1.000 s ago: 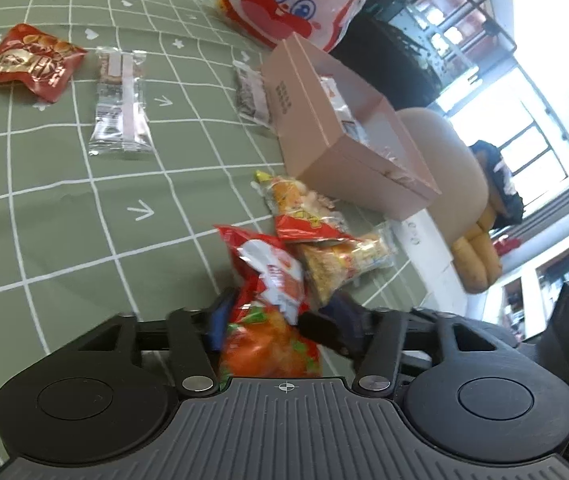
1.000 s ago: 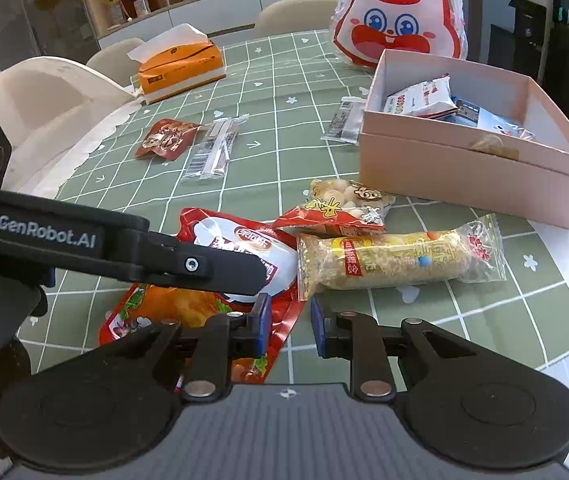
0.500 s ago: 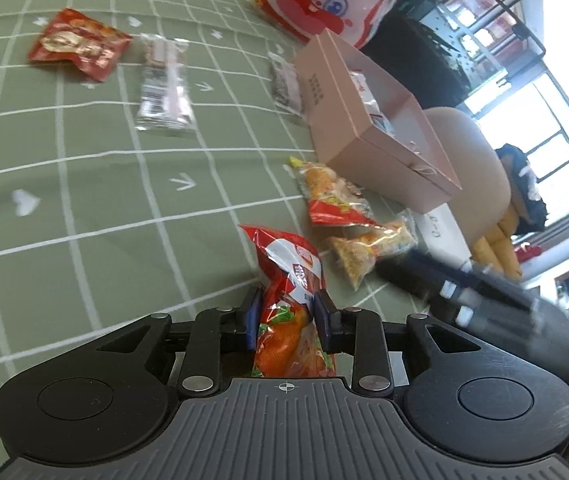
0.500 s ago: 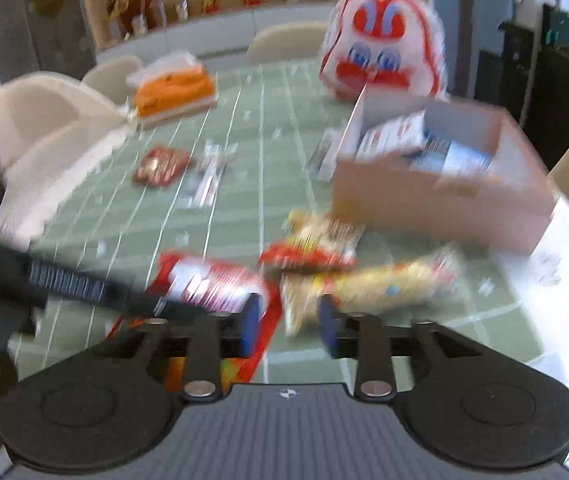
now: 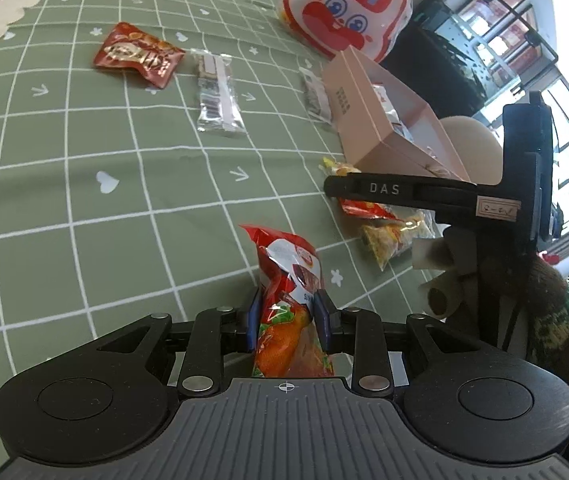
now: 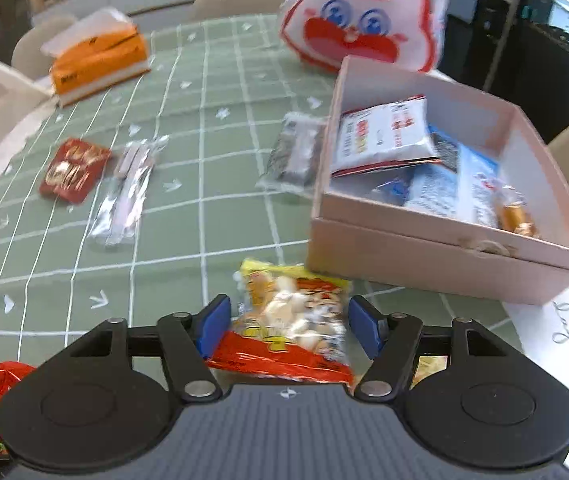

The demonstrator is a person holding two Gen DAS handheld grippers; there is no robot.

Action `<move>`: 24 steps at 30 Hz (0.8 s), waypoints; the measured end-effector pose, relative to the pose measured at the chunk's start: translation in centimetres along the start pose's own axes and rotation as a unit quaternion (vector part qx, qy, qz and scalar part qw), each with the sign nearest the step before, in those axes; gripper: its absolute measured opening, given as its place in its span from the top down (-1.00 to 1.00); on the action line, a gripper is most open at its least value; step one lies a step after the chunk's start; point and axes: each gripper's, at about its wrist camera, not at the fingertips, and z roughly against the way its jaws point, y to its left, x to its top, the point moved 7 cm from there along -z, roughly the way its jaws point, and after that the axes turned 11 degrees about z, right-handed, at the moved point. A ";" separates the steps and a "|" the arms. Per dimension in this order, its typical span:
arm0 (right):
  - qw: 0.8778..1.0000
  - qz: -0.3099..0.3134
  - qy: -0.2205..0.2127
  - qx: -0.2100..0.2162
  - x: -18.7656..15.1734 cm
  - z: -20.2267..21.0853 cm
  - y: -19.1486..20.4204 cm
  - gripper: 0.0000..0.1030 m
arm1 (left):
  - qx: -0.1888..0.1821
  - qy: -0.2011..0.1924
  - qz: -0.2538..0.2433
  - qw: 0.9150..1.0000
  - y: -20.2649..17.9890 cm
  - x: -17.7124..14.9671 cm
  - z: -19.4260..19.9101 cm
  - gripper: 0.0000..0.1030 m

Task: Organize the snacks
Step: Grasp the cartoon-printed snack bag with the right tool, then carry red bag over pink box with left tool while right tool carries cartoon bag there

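Bench under green checked cloth, inspected left to right. At ten o'clock in your left wrist view lies a dark red packet; just beside it, toward eleven, a clear-wrapped bar. An orange tissue box sits at ten o'clock in the right wrist view.

Your left gripper has its blue fingers clenched on a red and orange snack bag, which stands up between them, pinched at the waist.

At two o'clock your other tool's arm crosses above a yellow snack packet on the cloth.

Your right gripper has its jaws closing, fingers either side of a yellow and red popcorn packet; the pads stand apart from its edges, so nothing is grasped.

A pink box, at two o'clock, holds several packets, one red and white. A clear packet lies touching the box's left wall. Behind the box, at one o'clock, a rabbit-face cushion stands.
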 end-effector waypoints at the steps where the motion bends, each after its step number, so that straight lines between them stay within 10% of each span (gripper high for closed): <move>1: 1.000 0.003 -0.001 0.003 0.0 0.2 0.3 -0.16 | -0.002 0.001 0.002 1.000 0.1 0.0 0.1 0.38; 13: 0.997 0.041 -0.036 0.046 -1.2 6.9 2.5 -0.08 | -0.019 0.023 -0.017 0.999 -1.2 -0.7 -0.4 0.39; 24: 0.999 0.015 -0.032 -0.014 -6.7 11.6 -1.7 -0.08 | -0.049 0.060 -0.057 0.995 -5.7 -2.7 -1.0 0.39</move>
